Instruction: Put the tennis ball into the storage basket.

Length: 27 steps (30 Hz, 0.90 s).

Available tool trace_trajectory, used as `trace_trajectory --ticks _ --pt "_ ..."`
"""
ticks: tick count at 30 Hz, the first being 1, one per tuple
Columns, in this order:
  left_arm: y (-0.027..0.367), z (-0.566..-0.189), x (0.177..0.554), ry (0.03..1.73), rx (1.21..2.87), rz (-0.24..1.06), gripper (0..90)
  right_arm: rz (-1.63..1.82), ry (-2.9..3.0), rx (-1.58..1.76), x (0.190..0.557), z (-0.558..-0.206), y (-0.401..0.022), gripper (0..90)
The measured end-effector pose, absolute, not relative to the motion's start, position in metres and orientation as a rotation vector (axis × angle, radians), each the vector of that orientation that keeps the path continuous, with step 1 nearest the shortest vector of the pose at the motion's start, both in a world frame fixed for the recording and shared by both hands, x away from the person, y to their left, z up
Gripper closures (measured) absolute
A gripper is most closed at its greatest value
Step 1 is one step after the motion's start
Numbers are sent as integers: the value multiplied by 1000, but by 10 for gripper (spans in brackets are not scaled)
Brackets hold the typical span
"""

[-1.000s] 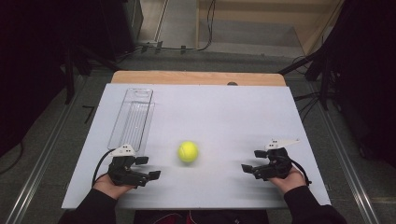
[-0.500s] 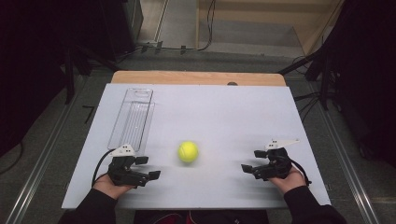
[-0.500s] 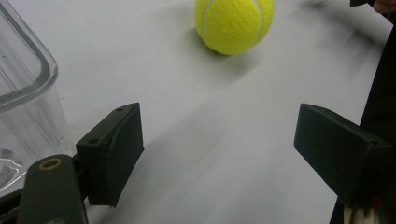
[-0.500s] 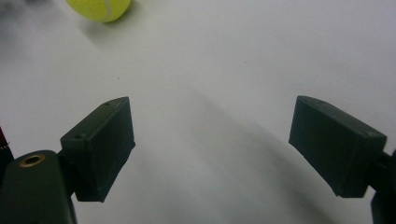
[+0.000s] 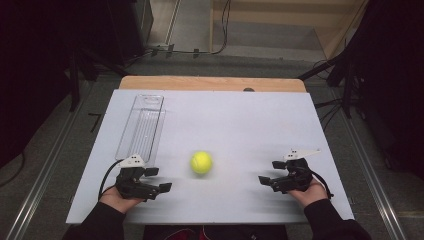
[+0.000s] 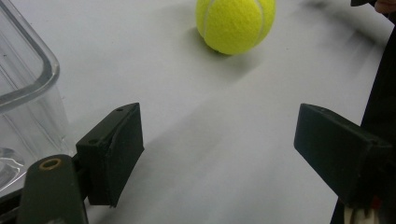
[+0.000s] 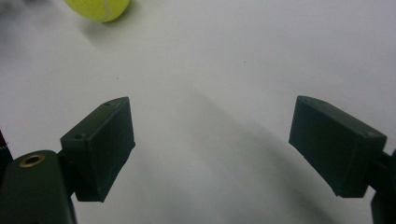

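- On the white table [image 5: 225,120], near the front edge, a yellow tennis ball [image 5: 201,162] sits by itself, about halfway between the two grippers.
- The left gripper [image 5: 161,181] rests low at the front left of the table, held in the person's left hand [image 5: 117,197]. Its two black jaws stand apart with nothing between them, so it is let go and holds nothing.
- In the left gripper view, the ball [image 6: 236,23] lies ahead of the jaws, well apart from them, with bare table in the gap.
- The right gripper [image 5: 269,173] rests low at the front right, held in the person's right hand [image 5: 310,192]. Its jaws are also spread wide and hold nothing.
- In the right gripper view, the ball [image 7: 98,8] peeks in at the top left corner, far from the jaws.
- Both grippers point in toward the ball from each side, and neither one touches it.
- A long clear plastic box [image 5: 141,127] lies on the left part of the table, behind the left gripper. Its near end is just beside that gripper, and the clear wall [image 6: 25,79] shows at the left in the left gripper view.
- The ball is outside the box, to its right.
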<state>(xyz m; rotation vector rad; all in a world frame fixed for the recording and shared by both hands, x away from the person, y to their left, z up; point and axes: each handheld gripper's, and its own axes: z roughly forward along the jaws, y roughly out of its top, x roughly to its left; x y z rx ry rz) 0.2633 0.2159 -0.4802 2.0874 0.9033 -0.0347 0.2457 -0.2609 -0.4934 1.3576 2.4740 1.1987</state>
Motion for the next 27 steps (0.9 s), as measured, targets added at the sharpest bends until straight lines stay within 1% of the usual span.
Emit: trace_trajectory --ticks 15,27 --pt "215 -478 263 894 2083 -23 162 1202 2475 1358 246 -493 -261 123" --pt "200 -475 263 839 2093 -34 162 1202 2470 1365 246 -493 -261 123"
